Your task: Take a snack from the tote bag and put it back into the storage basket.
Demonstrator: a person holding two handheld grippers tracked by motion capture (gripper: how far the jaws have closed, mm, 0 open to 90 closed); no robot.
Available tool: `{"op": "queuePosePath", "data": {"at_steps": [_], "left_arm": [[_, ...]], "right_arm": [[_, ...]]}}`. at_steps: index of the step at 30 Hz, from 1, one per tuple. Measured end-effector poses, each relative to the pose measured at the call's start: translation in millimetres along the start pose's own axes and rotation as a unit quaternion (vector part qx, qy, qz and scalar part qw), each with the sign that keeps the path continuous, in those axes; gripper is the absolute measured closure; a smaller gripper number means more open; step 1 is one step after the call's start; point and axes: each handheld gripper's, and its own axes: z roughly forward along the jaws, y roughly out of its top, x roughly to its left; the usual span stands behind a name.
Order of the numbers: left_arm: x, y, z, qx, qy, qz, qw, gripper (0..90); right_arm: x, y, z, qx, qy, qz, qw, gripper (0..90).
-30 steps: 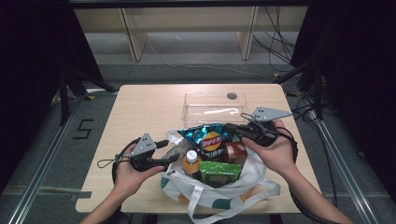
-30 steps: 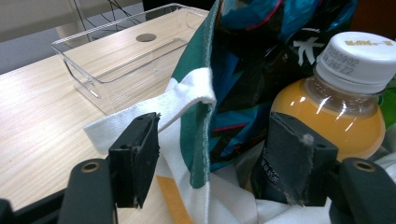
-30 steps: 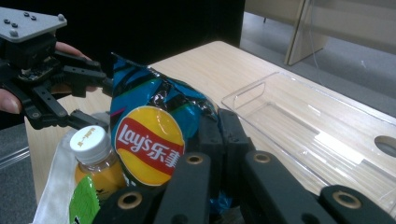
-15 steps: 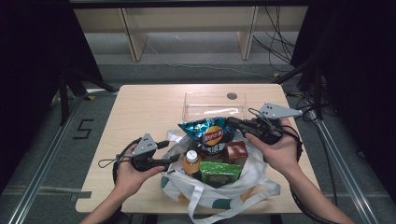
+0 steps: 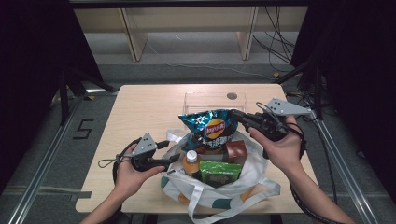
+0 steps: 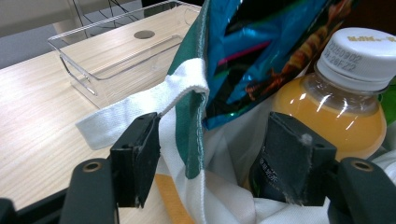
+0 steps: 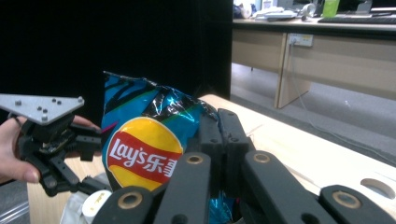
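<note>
Our right tongs (image 5: 235, 114) pinch the chip bag (image 5: 211, 129) tight above the tote bag (image 5: 254, 161); our left tongs (image 5: 173, 158) gape wide around its rim, not pressing.

A blue crisp bag (image 5: 212, 128) with a yellow and red logo is held upright, its lower end just above the open white tote bag (image 5: 261, 161), its top corner pinched at the right. The tote bag, trimmed in green, is set at the near edge of the table, and its white strap (image 6: 140, 107) and green rim are seen at the left. Inside it, an orange juice bottle (image 5: 190, 161) with a white cap is stood upright beside a green packet (image 5: 219, 171) and a brown one (image 5: 236, 150).
</note>
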Motion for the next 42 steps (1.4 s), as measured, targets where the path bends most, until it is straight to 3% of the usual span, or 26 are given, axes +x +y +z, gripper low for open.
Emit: {"op": "queuePosePath", "data": {"at_steps": [3,4,14,15,16,17,23,25,28,29,36,40,42], "left_arm": [[0.0,0.0,0.1,0.0,0.0,0.001,1.0,34.5],[0.0,-0.1,0.1,0.001,-0.001,0.001,1.0,34.5],[-0.4,0.0,0.0,0.0,-0.002,0.001,1.0,34.5],[-0.5,0.2,-0.1,-0.001,-0.002,0.001,1.0,34.5],[-0.6,0.2,-0.1,0.0,-0.002,0.001,1.0,34.5],[-0.6,0.2,-0.1,-0.001,-0.002,0.001,1.0,34.5],[-0.4,0.3,-0.1,-0.001,-0.002,0.001,1.0,34.6],[-0.1,0.3,-0.2,0.001,-0.001,0.003,1.0,34.5],[-0.3,0.4,-0.2,0.001,-0.001,0.003,1.0,34.6],[-0.3,0.4,-0.3,0.001,-0.001,0.003,1.0,34.5],[0.0,0.2,0.0,0.001,-0.001,0.002,1.0,34.5],[-0.5,0.3,0.4,-0.001,-0.002,0.0,1.0,34.5],[-0.6,0.3,0.5,-0.001,-0.003,0.0,1.0,34.5]], "right_arm": [[-1.6,3.4,-0.9,-0.012,-0.003,-0.005,0.9999,90.0],[0.7,4.3,-1.3,-0.013,-0.003,0.012,0.9998,90.0],[-0.7,17.4,-1.8,-0.036,-0.007,-0.002,0.9993,90.0],[-0.9,18.7,-1.8,-0.043,-0.017,-0.007,0.9989,90.0],[0.3,20.5,-1.7,-0.039,-0.007,0.004,0.9992,90.0],[1.9,21.6,-2.4,-0.041,-0.014,0.012,0.999,90.0],[-0.3,28.2,-2.4,-0.058,-0.018,0.0,0.9982,90.0],[1.4,30.1,-4.1,-0.052,-0.017,0.014,0.9984,90.0],[-0.9,34.1,-5.6,-0.059,-0.021,0.006,0.998,90.0],[0.6,35.1,-6.3,-0.061,-0.023,0.02,0.9977,90.0],[-1.6,46.1,-10.4,-0.073,-0.022,0.002,0.9971,90.0],[-4.3,52.8,-12.6,-0.081,-0.028,0.002,0.9963,90.0],[-4.6,55.0,-13.1,-0.083,-0.035,0.013,0.9958,90.0]]}}
